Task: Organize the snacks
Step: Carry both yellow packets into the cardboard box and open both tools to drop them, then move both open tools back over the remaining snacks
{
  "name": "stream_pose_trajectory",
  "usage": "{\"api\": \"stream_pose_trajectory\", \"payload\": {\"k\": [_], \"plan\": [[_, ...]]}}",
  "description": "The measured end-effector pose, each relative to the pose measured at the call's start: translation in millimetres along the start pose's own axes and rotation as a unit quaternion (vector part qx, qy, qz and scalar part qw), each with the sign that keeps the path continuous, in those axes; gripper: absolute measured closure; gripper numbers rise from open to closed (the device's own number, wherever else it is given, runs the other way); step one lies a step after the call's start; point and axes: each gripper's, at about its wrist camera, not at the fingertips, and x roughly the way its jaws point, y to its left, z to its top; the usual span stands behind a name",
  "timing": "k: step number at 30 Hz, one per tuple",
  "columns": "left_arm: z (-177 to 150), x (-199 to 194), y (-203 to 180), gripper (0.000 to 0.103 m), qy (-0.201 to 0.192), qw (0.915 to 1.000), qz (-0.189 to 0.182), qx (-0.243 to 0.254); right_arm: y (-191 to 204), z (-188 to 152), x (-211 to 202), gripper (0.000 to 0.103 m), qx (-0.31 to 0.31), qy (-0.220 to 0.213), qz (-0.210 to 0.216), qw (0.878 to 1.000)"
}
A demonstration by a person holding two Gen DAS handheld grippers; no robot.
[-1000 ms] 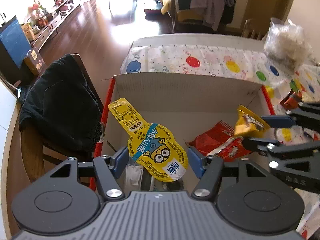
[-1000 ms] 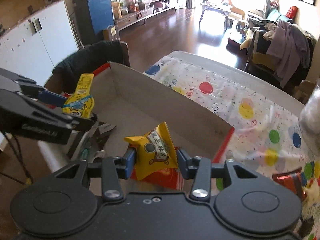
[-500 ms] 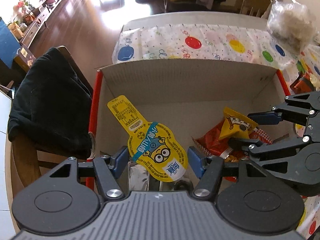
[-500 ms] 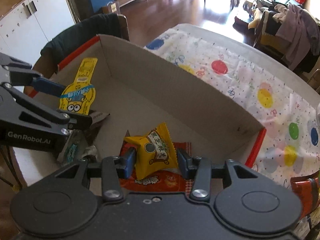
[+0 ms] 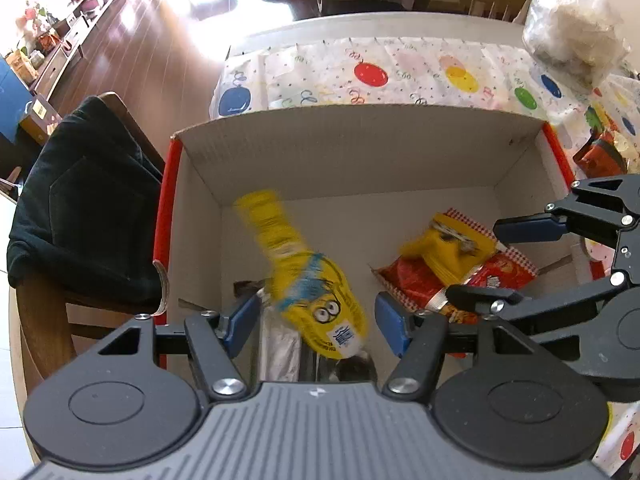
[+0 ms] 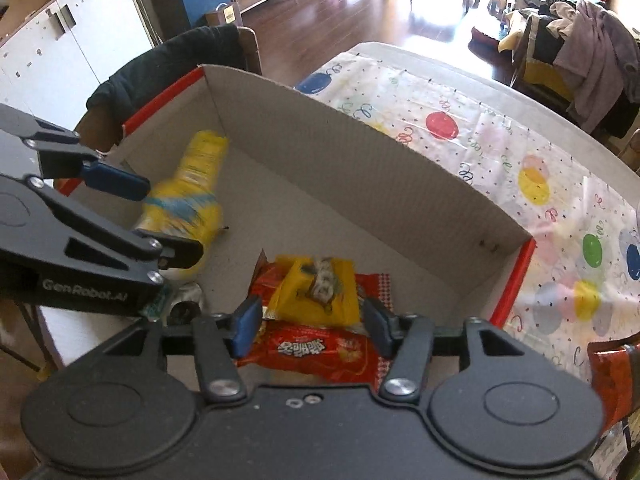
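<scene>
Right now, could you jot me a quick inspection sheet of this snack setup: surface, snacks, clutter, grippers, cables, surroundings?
Surface: table under a balloon-print cloth; open cardboard box with red edges sits on it.
Job's things: yellow minion pouch, blurred, between the left fingers over the box; small yellow packet lying on a red packet in the box; silver wrappers at the near corner.
Clutter: clear plastic bag and red-orange wrappers on the cloth outside the box.
Grippers: left gripper and right gripper both open, gripping nothing.
Cables: nothing seen.
Surroundings: chair with black garment, wooden floor, clothes-piled chair.
</scene>
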Motion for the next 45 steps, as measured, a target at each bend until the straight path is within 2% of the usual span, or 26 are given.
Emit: {"api": "stream_pose_trajectory", "payload": {"k": [2, 13, 17, 24, 27, 36, 45], "plan": [[-0.5, -2.5, -0.5, 0.038, -0.002, 1.0, -0.004, -0.003, 0.4, -1.8, -5.8, 0.04, -0.001, -0.007, 0.001, 1.0], [-6.9, -33.0, -6.4, 0.037, -0.042, 0.9987, -0.02, -0.019, -1.6, -10.3, -44.1, 0.034, 0.004, -0.044, 0.003, 0.999], [-10.5, -48.1, -8.9, 0.036, -0.065, 0.9973, -0.022, -0.026, -5.2, -17.4, -62.4, 0.028, 0.011, -0.064, 0.0, 0.998], [-16.1, -71.5, -19.2, 0.035, -0.106, 0.9937, -0.02, -0.029, -11.6, -30.1, -95.5, 0.023, 0.02, -0.095, 0.005, 0.995], [-19.3, -82.2, -25.3, 0.028, -0.127, 0.991, -0.029, -0.031, -13.8, -36.2, -107.8, 0.021, 0.024, -0.107, 0.008, 0.994], [-27.8, -102.0, -50.4, 0.025, -0.167, 0.9838, -0.053, -0.039, -28.8, -64.7, -147.3, 0.013, 0.034, -0.146, 0.022, 0.988], [-36.1, -120.8, -98.2, 0.02, -0.217, 0.9736, -0.063, -0.028, -56.2, -106.8, -185.8, 0.002, 0.047, -0.203, 0.027, 0.978]]}}
